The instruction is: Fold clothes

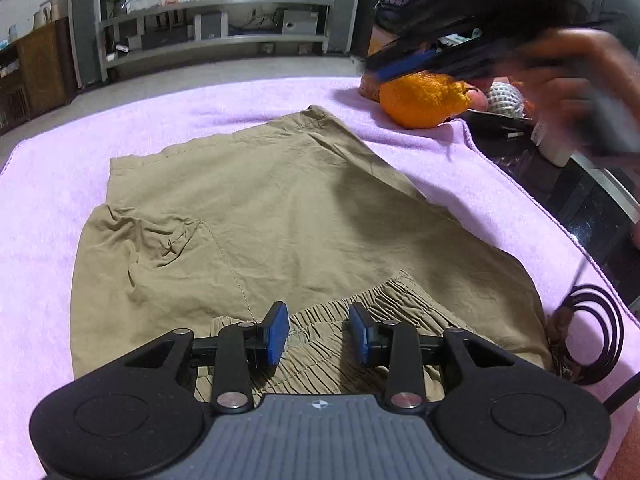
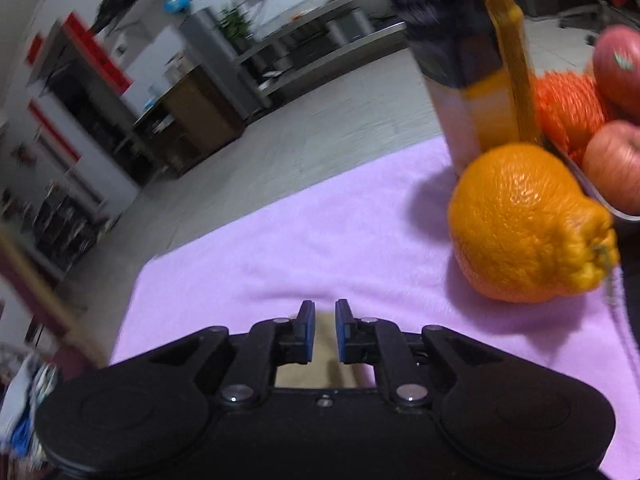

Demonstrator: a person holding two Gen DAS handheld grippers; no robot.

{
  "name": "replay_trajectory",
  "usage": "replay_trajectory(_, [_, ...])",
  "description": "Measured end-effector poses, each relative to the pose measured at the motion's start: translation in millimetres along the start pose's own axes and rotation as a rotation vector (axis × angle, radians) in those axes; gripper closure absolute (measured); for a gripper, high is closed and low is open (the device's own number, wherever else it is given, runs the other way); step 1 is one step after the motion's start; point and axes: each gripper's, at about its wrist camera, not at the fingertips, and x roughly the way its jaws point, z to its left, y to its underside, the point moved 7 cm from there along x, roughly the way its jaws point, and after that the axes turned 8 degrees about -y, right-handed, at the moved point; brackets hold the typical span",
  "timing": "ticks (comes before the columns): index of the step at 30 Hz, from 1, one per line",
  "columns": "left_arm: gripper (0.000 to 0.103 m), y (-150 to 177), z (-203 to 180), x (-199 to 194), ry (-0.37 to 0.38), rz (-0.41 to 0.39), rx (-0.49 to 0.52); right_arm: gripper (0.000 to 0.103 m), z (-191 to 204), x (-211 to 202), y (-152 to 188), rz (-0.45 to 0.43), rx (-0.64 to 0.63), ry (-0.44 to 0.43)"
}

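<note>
Khaki shorts (image 1: 280, 208) lie spread on a pink towel (image 1: 48, 200), folded over so the elastic waistband (image 1: 384, 312) lies nearest me. My left gripper (image 1: 319, 330) is open just above the waistband, with nothing between its blue pads. My right gripper (image 2: 325, 330) is open by a narrow gap above the far end of the shorts (image 2: 320, 360); nothing is between its pads. It also shows blurred in the left wrist view (image 1: 384, 72), high above the towel's far right corner, held by a hand.
A large orange citrus fruit (image 2: 524, 224) sits on the pink towel (image 2: 320, 248) at the far right, beside a carton (image 2: 472, 80) and a bowl of apples (image 2: 612, 164). A coiled black cable (image 1: 592, 332) lies at the towel's right edge. Shelving stands across the floor.
</note>
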Motion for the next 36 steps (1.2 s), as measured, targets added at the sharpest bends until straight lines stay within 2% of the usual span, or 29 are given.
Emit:
replay_trajectory(1, [0.064,-2.0,1.7,-0.6,-0.010,0.016,-0.009,0.089,8.5,-19.3,5.3,0.020,-0.038,-0.001])
replay_trajectory(4, [0.066,-6.7,11.2,-21.8,-0.081,0.033,-0.046,0.061,30.7,-79.9,23.8,0.071,-0.147,0.024])
replay_trajectory(7, [0.060,-0.1,20.3,-63.1,-0.077,-0.017,-0.089,0.053,39.2,-142.0,45.9,0.080,-0.222,0.095])
replay_trajectory(9, [0.055,14.3,30.2,-92.2,-0.062,-0.036,-0.133,0.050,42.8,-172.4,66.7,0.076,-0.199,0.102])
replay_trajectory(10, [0.053,23.1,35.6,-105.5,-0.070,-0.040,-0.150,0.046,42.6,-178.8,80.2,0.080,-0.149,0.081])
replay_trajectory(13, [0.054,51.9,49.6,-131.6,-0.104,-0.019,-0.191,0.045,41.4,-185.7,125.0,0.103,0.019,0.007])
replay_trajectory(15, [0.056,73.1,56.8,-144.2,-0.125,0.001,-0.214,0.046,41.2,-176.3,159.1,0.122,0.130,-0.042])
replay_trajectory(16, [0.059,83.3,59.5,-149.3,-0.126,0.010,-0.228,0.054,41.3,-167.5,174.7,0.128,0.169,-0.055])
replay_trajectory(17, [0.061,93.2,62.2,-153.9,-0.128,0.020,-0.242,0.070,40.7,-157.6,189.4,0.138,0.202,-0.064])
replay_trajectory(18, [0.062,100.7,64.3,-155.6,-0.132,0.030,-0.256,0.077,41.7,-147.3,201.1,0.156,0.225,-0.083])
replay_trajectory(20, [0.071,107.5,65.8,-154.1,-0.126,0.031,-0.275,0.079,44.4,-126.4,223.2,0.193,0.264,-0.125])
replay_trajectory(24, [0.071,114.3,64.1,-127.3,-0.216,0.061,-0.206,0.079,54.1,-83.6,252.6,0.287,0.358,-0.257])
replay_trajectory(25, [0.067,119.2,68.1,-117.5,-0.230,0.088,-0.228,0.079,52.6,-76.5,259.0,0.302,0.361,-0.252])
replay_trajectory(26, [0.061,123.9,72.4,-109.3,-0.239,0.110,-0.254,0.086,50.4,-70.1,265.2,0.316,0.360,-0.239])
replay_trajectory(27, [0.059,127.0,78.6,-108.6,-0.227,0.104,-0.298,0.098,43.6,-66.5,269.1,0.314,0.341,-0.207])
replay_trajectory(28, [0.058,129.2,84.6,-110.2,-0.212,0.109,-0.335,0.103,34.7,-70.4,268.8,0.291,0.346,-0.191])
replay_trajectory(31, [0.059,133.1,97.6,-125.0,-0.199,0.112,-0.405,0.103,7.4,-90.2,263.1,0.208,0.386,-0.154])
replay_trajectory(33, [0.062,134.2,101.3,-142.7,-0.202,0.082,-0.435,0.103,-8.9,-107.7,256.3,0.160,0.433,-0.124])
replay_trajectory(35, [0.075,133.5,103.4,-160.1,-0.204,0.047,-0.450,0.100,-15.5,-124.5,252.2,0.122,0.430,-0.050])
replay_trajectory(36, [0.076,132.0,103.5,-166.8,-0.214,0.031,-0.442,0.096,-18.4,-133.1,250.2,0.104,0.426,-0.011])
